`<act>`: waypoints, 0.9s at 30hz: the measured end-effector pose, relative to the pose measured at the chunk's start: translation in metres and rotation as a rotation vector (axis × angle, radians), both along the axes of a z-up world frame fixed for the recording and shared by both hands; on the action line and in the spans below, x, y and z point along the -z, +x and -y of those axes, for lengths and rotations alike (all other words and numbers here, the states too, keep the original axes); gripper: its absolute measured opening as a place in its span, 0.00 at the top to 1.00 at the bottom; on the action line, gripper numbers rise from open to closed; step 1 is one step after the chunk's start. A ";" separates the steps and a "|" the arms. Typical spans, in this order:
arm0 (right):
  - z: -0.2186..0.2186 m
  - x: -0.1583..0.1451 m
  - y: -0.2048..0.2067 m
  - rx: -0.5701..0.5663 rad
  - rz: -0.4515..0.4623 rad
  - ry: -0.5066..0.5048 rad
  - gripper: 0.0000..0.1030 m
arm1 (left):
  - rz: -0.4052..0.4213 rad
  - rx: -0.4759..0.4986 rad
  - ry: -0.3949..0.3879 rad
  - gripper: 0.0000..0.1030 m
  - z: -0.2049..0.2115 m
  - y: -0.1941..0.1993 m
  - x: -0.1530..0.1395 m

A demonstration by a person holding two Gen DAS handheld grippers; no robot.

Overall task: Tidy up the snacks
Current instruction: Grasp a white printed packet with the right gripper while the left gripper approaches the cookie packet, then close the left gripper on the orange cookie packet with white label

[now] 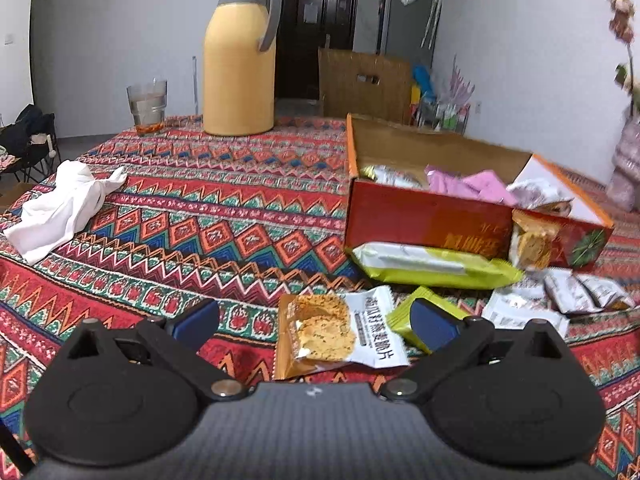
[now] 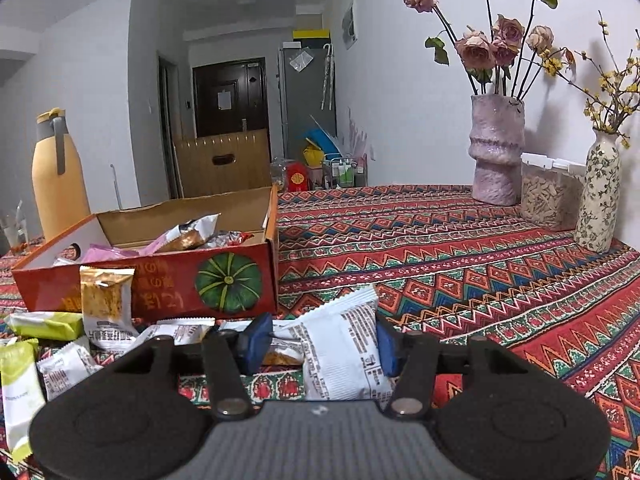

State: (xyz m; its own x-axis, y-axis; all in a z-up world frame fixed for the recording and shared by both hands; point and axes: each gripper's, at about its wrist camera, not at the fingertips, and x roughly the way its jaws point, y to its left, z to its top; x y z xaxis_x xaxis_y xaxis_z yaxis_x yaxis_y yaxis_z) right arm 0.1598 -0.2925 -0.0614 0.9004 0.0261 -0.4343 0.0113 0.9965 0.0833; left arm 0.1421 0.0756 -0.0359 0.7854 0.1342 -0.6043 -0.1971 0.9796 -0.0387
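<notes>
My right gripper [image 2: 320,346] is shut on a white snack packet [image 2: 340,352], its blue pads pressing both sides just above the tablecloth. An open red cardboard box [image 2: 168,292] with a pumpkin picture stands ahead to the left and holds several packets. A brown-and-white cracker packet [image 2: 106,304] leans on its front wall. My left gripper [image 1: 316,324] is open, and a cracker packet [image 1: 336,332] lies on the cloth between its fingers, untouched. The same red box [image 1: 420,224] stands ahead to the right, with a green packet [image 1: 432,266] in front of it.
More white packets [image 1: 560,292] and green packets [image 2: 44,326] lie loose by the box. A yellow thermos [image 1: 240,60], a glass [image 1: 147,106] and a white cloth [image 1: 64,208] stand left. Two vases [image 2: 498,148] and a clear jar [image 2: 550,196] stand at the far right.
</notes>
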 end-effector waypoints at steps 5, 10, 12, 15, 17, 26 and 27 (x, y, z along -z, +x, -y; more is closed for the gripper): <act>0.001 0.000 -0.001 -0.006 0.012 0.013 0.49 | -0.102 -0.042 0.066 0.00 0.003 0.018 0.004; 0.002 0.001 -0.002 -0.010 0.023 0.024 0.49 | -0.144 -0.049 0.081 0.00 0.005 0.025 0.010; 0.003 0.001 -0.003 -0.014 0.025 0.028 0.49 | -0.150 -0.040 0.078 0.00 0.007 0.026 0.011; 0.002 0.001 -0.004 -0.017 0.029 0.034 0.49 | -0.154 -0.027 0.060 0.00 0.010 0.031 0.010; 0.002 0.000 -0.004 -0.018 0.032 0.036 0.49 | -0.157 -0.024 0.058 0.00 0.012 0.034 0.011; 0.002 0.001 -0.005 -0.025 0.036 0.041 0.49 | -0.171 -0.062 0.019 0.00 0.009 0.039 0.023; 0.002 0.001 -0.005 -0.024 0.036 0.041 0.49 | -0.167 -0.062 0.020 0.00 0.009 0.038 0.023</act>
